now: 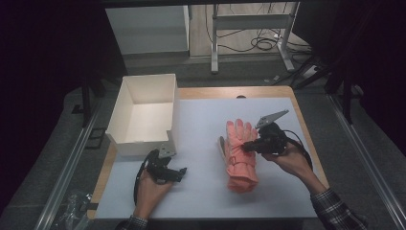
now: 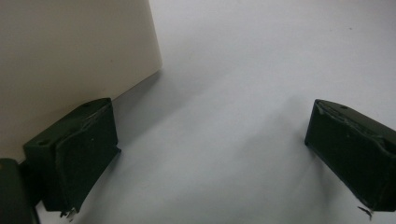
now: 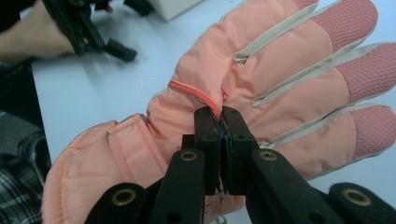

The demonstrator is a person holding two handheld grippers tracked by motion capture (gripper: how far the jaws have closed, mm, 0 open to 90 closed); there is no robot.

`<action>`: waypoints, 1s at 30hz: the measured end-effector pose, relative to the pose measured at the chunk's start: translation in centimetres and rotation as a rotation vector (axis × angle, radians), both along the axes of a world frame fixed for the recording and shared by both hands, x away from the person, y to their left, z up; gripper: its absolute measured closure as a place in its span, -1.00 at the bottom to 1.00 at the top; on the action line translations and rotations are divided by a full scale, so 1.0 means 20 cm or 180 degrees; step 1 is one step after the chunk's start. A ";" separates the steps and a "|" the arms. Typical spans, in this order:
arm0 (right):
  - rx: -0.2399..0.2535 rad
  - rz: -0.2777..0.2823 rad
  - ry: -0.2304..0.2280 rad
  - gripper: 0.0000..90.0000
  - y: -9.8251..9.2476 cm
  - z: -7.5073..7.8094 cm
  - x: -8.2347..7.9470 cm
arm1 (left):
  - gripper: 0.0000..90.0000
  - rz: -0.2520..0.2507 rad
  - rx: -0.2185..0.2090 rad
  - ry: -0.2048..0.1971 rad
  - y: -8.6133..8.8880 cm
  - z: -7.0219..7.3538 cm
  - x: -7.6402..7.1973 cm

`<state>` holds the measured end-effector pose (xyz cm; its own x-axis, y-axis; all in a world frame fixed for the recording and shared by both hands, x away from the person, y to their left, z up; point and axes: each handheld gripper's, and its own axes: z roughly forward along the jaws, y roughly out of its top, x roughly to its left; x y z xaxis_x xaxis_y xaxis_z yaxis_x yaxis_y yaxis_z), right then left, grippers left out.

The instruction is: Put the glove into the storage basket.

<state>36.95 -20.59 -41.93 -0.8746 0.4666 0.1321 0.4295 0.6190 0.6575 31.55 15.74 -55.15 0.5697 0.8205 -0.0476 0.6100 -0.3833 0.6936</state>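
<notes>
Pink glove [image 1: 240, 154] fabric is pinched in the right claw [image 3: 221, 122]; lift it clear of the worktop [image 1: 201, 143] toward the box [image 1: 143, 115], left claw [image 2: 210, 158] spread.

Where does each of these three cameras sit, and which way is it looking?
High view: above the person's side, looking forward and down on the table; forearms, hands and both grippers show.
Left gripper view: on the left gripper, looking along open jaws at the table beside the white box.
Right gripper view: on the right gripper, jaws pinching the pink glove; the other hand shows beyond.
Shared: glove and box appear from above too.
</notes>
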 end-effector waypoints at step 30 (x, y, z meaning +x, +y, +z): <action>0.0139 -0.0522 -0.0323 0.74 -0.27 -0.30 -0.23 | -0.94 -0.0004 0.0012 0.0006 0.00 0.00 0.00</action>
<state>32.40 -26.07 -48.01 -0.7972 0.5996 0.0704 0.4524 0.5162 0.7272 31.54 15.75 -55.14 0.5706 0.8199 -0.0455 0.6108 -0.3867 0.6909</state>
